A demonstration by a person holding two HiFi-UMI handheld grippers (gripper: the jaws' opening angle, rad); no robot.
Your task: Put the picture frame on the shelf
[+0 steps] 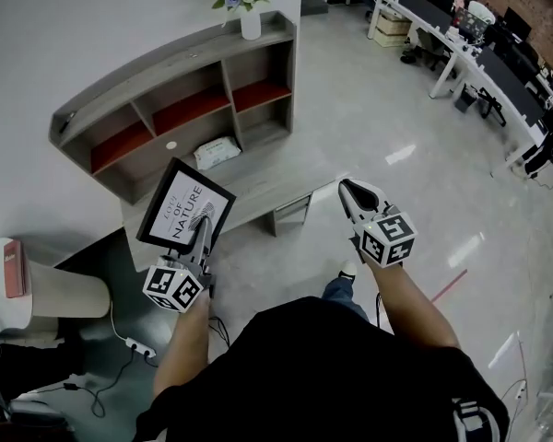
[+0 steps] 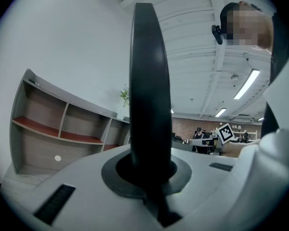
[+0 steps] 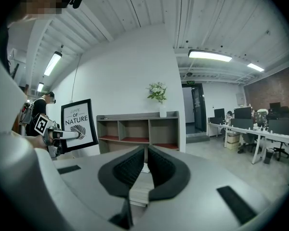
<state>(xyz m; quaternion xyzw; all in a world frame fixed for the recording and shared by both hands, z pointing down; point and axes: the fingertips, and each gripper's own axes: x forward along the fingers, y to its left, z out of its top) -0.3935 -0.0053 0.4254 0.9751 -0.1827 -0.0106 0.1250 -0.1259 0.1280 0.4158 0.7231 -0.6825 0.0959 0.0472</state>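
The black picture frame (image 1: 184,205), with a white print reading "LOVE OF NATURE", is tilted in the air in front of the grey shelf unit (image 1: 189,86). My left gripper (image 1: 205,226) is shut on its lower right edge. In the left gripper view the frame (image 2: 149,90) stands edge-on between the jaws, with the shelf (image 2: 62,126) behind it to the left. My right gripper (image 1: 354,191) hovers to the right over the floor, shut and holding nothing. In the right gripper view its jaws (image 3: 146,149) meet, and the frame (image 3: 79,124) shows left of the shelf (image 3: 139,129).
A white vase of flowers (image 1: 249,7) stands on the shelf's top right corner. A white packet (image 1: 217,152) lies on the shelf's low ledge. A round white stool (image 1: 46,293) with a pink book is at my left, a power strip (image 1: 138,346) on the floor. Office desks (image 1: 479,53) line the far right.
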